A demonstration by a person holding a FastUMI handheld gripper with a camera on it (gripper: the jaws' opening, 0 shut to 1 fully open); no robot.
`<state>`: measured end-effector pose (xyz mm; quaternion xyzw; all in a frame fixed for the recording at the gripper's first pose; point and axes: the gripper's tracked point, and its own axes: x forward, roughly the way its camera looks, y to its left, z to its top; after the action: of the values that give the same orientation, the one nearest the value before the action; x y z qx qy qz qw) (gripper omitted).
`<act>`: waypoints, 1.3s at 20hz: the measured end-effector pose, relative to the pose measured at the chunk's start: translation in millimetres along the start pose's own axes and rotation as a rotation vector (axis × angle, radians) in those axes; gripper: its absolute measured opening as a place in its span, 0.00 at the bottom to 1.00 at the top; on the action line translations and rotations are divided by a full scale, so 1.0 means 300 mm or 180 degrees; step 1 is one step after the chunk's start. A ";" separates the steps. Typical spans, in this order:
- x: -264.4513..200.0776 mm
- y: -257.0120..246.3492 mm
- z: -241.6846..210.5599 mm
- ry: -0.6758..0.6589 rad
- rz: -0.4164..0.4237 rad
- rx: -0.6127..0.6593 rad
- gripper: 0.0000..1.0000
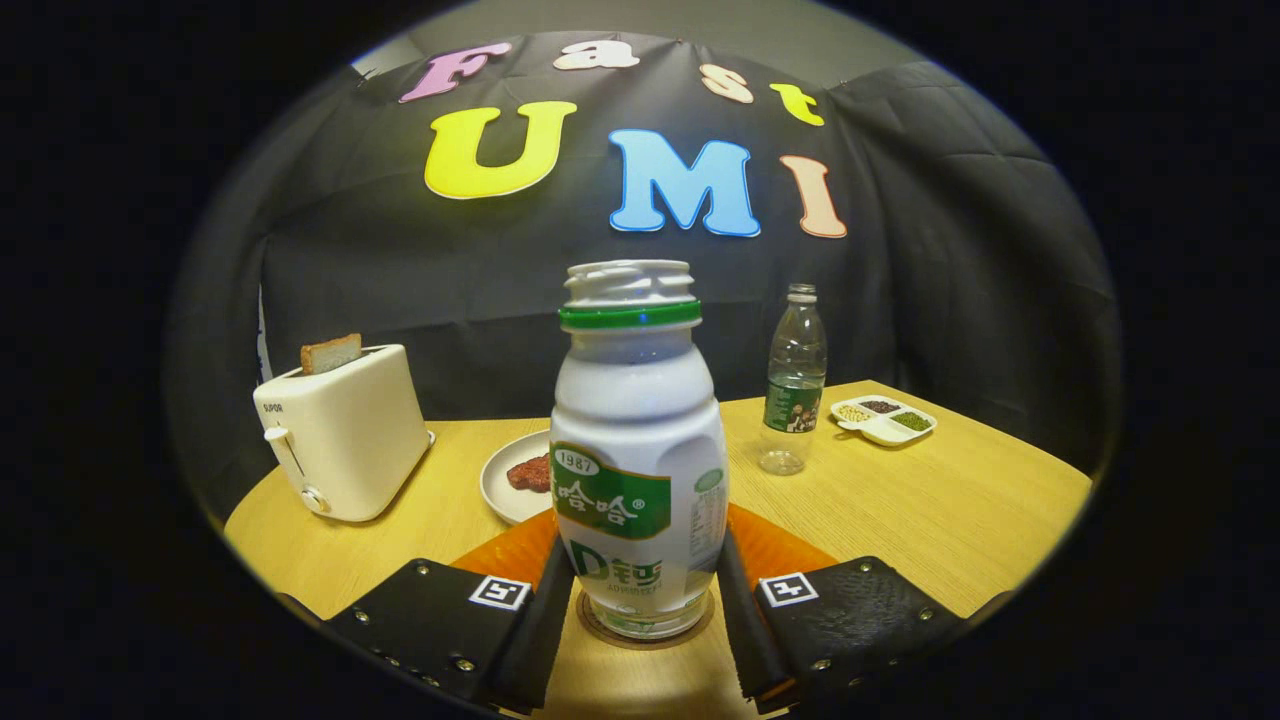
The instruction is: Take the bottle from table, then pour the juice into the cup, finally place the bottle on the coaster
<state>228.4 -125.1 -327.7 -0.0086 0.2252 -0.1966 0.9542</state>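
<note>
Final step judged in hand: bottle [638, 470] stood upright on coaster [645, 628] on bench [900, 510], flanked by tool [640, 600] fingers, contact unclear. Next: fingers spread, tool withdrawn straight.

Black cloth wall [420, 270] hanging in folds behind wooden table [960, 500]. Grey wall or ceiling [640, 20] showing above cloth, hard to tell which. Light falling evenly on pale tabletop, wood grain running across it.
</note>
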 end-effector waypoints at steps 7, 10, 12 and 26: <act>0.046 0.007 -0.033 -0.0001 0.0101 -0.0063 0.69; 0.049 0.011 -0.041 0.0013 0.0130 -0.0093 0.70; 0.055 0.013 -0.048 0.0017 0.0141 -0.0074 0.71; -0.018 0.012 0.014 -0.0045 0.0256 0.0010 0.98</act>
<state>227.1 -120.2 -322.1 0.0007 0.2184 -0.1584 0.9629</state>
